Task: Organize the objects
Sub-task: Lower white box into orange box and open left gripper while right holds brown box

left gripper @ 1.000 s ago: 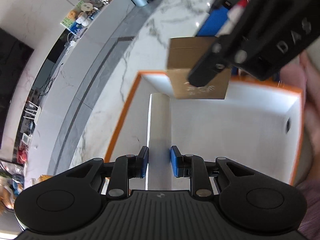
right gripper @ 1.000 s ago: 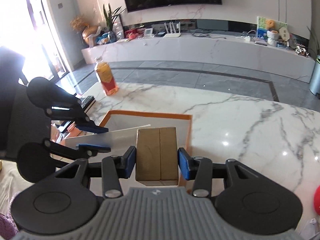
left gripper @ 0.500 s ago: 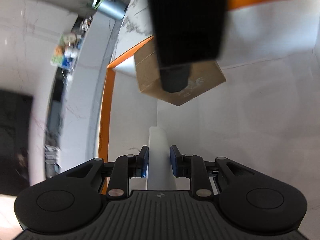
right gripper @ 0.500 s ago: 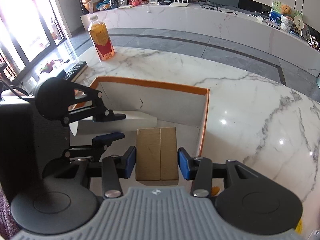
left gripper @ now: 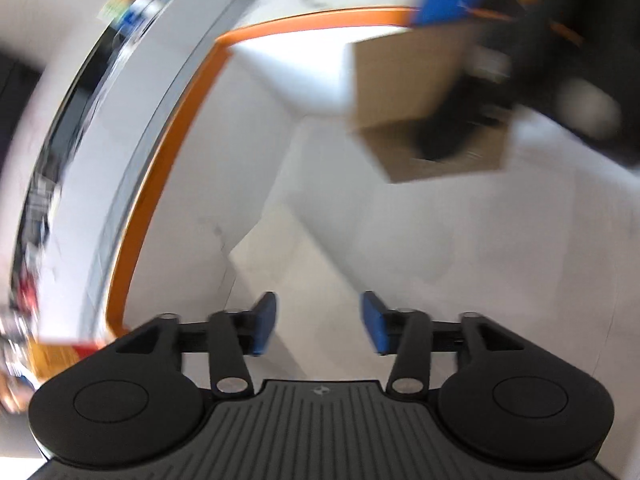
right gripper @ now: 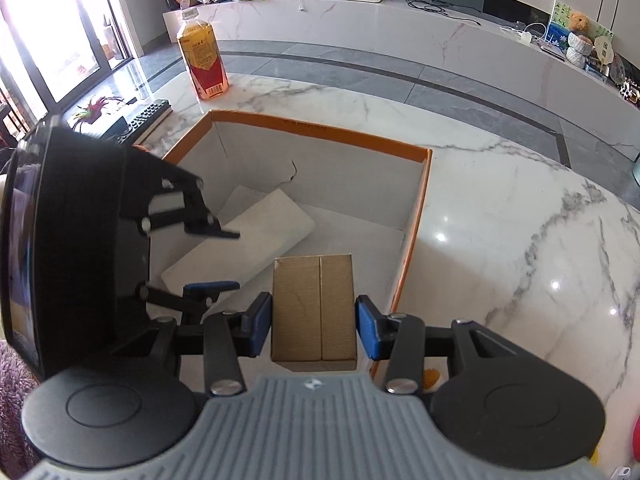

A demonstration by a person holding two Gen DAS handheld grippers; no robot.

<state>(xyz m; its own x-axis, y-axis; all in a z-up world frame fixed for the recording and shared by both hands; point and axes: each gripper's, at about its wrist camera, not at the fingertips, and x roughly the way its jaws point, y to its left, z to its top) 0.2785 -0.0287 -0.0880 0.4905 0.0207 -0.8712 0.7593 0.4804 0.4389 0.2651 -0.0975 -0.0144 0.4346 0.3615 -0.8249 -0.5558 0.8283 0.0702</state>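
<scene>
The white box (right gripper: 240, 236) lay flat inside the orange-rimmed tray (right gripper: 416, 216), its long axis running diagonally toward the far corner. The left gripper (left gripper: 318, 326) was opening, pads clear. The right gripper (right gripper: 314, 326) clamped the brown box (right gripper: 314, 304).

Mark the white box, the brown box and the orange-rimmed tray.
white box (right gripper: 256, 236), right wrist view, middle of its top face
brown box (right gripper: 314, 306), right wrist view, top face
orange-rimmed tray (right gripper: 320, 130), right wrist view, far rim

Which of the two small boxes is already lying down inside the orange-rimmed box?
The white box, lying flat on the floor of the orange-rimmed box. The brown cardboard box is gripped in the right claw.
</scene>
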